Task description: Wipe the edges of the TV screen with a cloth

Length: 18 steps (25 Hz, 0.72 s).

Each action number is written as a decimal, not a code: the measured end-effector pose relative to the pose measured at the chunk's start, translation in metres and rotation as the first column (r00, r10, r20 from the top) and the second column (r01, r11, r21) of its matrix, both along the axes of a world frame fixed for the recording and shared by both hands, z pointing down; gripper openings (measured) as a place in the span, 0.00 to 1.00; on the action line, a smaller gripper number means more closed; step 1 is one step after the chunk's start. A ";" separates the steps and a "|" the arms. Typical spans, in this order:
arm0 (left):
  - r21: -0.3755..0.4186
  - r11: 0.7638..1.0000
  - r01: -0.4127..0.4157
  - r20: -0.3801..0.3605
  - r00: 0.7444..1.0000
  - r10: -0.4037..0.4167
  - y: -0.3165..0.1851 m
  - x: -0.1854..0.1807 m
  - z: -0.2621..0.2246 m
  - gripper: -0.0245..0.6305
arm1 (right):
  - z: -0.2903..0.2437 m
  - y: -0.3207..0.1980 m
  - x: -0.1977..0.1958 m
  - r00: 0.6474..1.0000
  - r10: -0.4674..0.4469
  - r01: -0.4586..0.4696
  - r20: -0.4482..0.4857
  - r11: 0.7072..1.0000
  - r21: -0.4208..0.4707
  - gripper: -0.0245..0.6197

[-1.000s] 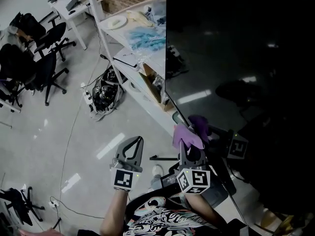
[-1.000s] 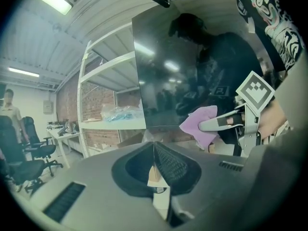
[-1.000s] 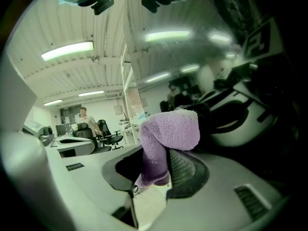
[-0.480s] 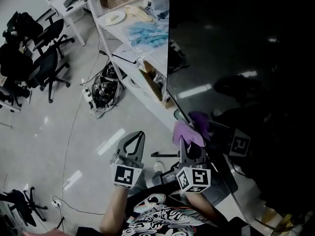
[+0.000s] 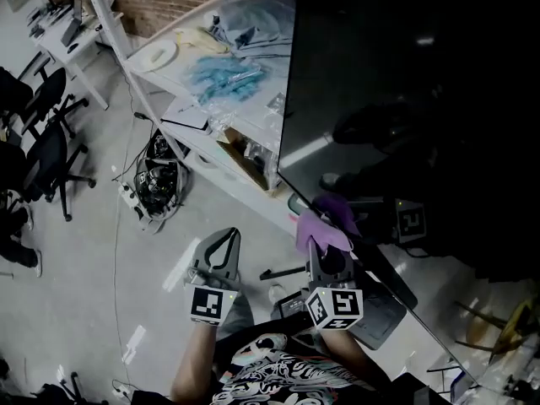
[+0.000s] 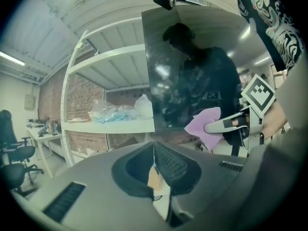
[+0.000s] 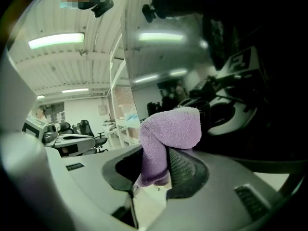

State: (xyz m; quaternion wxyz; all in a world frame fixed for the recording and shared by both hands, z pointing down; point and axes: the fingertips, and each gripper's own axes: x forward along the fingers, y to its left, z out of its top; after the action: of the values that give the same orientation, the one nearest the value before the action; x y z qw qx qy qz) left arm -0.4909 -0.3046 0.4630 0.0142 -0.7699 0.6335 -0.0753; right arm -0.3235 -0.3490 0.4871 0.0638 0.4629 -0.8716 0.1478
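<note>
Presently the right gripper (image 5: 324,245) is clenched on a fold of the purple cloth (image 5: 321,229). The cloth's wad stands proud of the gripper's tips at the lower edge of the TV screen (image 5: 405,83), just past its lower-left corner, at 5 o'clock from the middle of the head view. Contact between cloth and edge cannot be confirmed. The left gripper (image 5: 224,241) is closed on nothing and hangs at 7 o'clock, well apart from the screen.

Risks, as judged:
- Only a narrow fold is clamped, so dragging it along the edge could pull the cloth free.
- The wad covers the tips on one side only, so a tilted gripper could bring hard plastic against the glass.
- Nothing braces the panel, so a firm push could rock it toward the shelf (image 5: 228,57) at 11 o'clock.
</note>
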 end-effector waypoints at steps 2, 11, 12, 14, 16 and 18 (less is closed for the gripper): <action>-0.009 1.000 -0.026 0.001 1.000 0.026 -0.005 -0.011 0.000 0.06 | 0.000 -0.003 -0.006 1.000 0.014 -0.014 -0.001 1.000 -0.003 0.27; 0.010 0.997 -0.078 0.009 0.997 0.078 -0.019 -0.053 -0.011 0.06 | -0.002 -0.015 -0.032 0.997 0.077 -0.077 -0.003 0.997 -0.014 0.27; 0.018 0.997 -0.078 0.004 0.997 0.078 -0.020 -0.057 -0.013 0.06 | -0.002 -0.016 -0.033 0.996 0.084 -0.084 -0.002 0.996 -0.015 0.27; 0.026 0.996 -0.089 0.028 0.996 0.088 -0.022 -0.064 -0.015 0.06 | -0.002 -0.019 -0.038 0.995 0.096 -0.096 0.004 0.995 -0.015 0.27; 0.040 0.993 -0.107 0.069 0.992 0.105 -0.025 -0.070 -0.017 0.06 | -0.001 -0.022 -0.042 0.994 0.109 -0.109 0.011 0.994 -0.017 0.27; 0.052 0.991 -0.124 0.077 0.990 0.120 -0.026 -0.075 -0.021 0.06 | 0.001 -0.024 -0.044 0.992 0.125 -0.125 0.021 0.992 -0.025 0.27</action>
State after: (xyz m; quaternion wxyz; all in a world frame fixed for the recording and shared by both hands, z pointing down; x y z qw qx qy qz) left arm -0.5655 -0.3309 0.4422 0.0640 -0.8031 0.5863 -0.0847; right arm -0.3673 -0.3730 0.4885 0.0500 0.5141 -0.8398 0.1671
